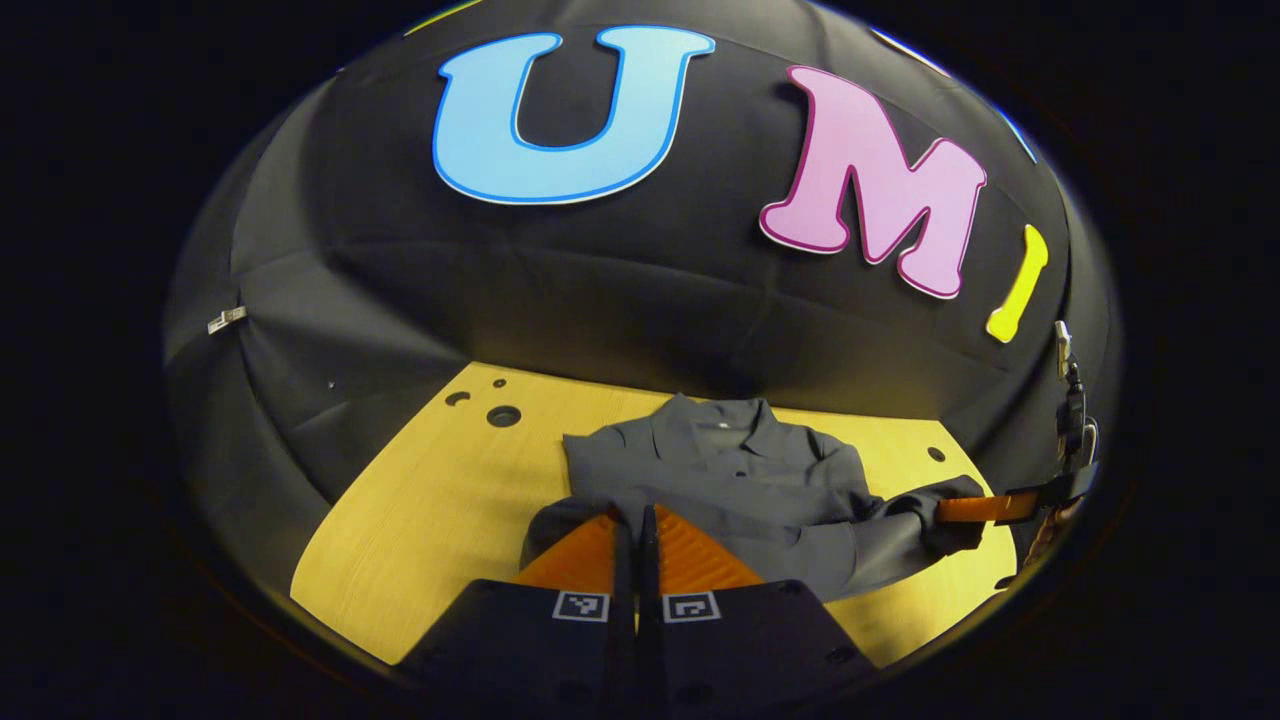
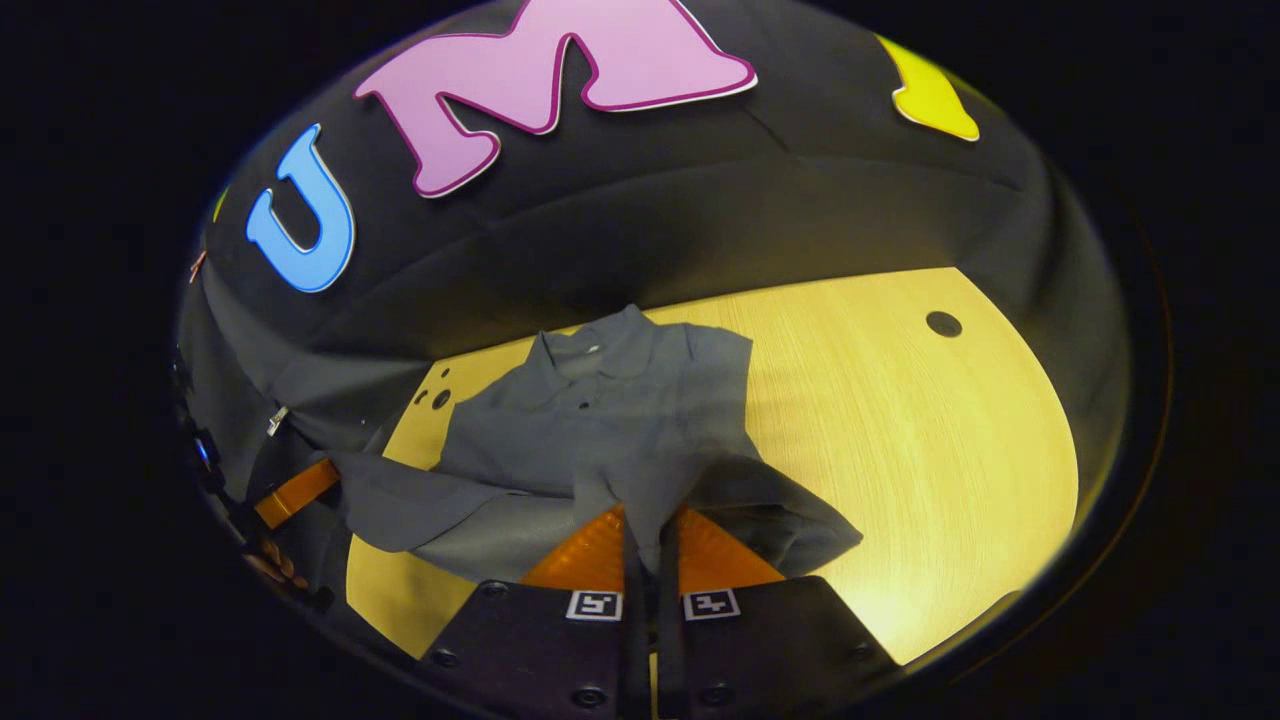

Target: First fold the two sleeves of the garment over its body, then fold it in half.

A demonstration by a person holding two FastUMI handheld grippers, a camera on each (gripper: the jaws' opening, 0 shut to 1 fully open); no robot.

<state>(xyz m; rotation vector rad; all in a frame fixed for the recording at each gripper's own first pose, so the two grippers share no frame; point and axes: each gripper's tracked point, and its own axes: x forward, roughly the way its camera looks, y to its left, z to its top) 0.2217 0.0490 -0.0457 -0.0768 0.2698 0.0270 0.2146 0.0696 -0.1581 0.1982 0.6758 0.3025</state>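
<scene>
A dark grey shirt (image 1: 730,470) lies on the yellow wooden table (image 1: 440,500), its long axis running from my side toward the booth wall, collar (image 1: 715,410) pointing to 12 o'clock in the left gripper view. My left tongs (image 1: 640,515) are pressed together on the near left part of the cloth, both fingers pinching a fold of fabric at 6 o'clock. At 3 o'clock in that view, my other tool's fingers grip the far end of the right sleeve (image 1: 925,510), which stretches out sideways toward the table's right edge. Bare wood lies open at 9 o'clock, with three holes (image 1: 503,415) near the far left corner of the table.

In the right gripper view the shirt (image 2: 590,440) sits left of centre, collar (image 2: 590,350) again toward the wall at 12 o'clock. My right tongs (image 2: 650,530) are closed on a pinch of grey cloth that rises between the two fingers. The left sleeve runs out to 9 o'clock, where my left tool holds its tip. A wide stretch of bare table (image 2: 900,430) opens from 1 to 4 o'clock, marked by a single hole (image 2: 943,323) near the far edge.
</scene>
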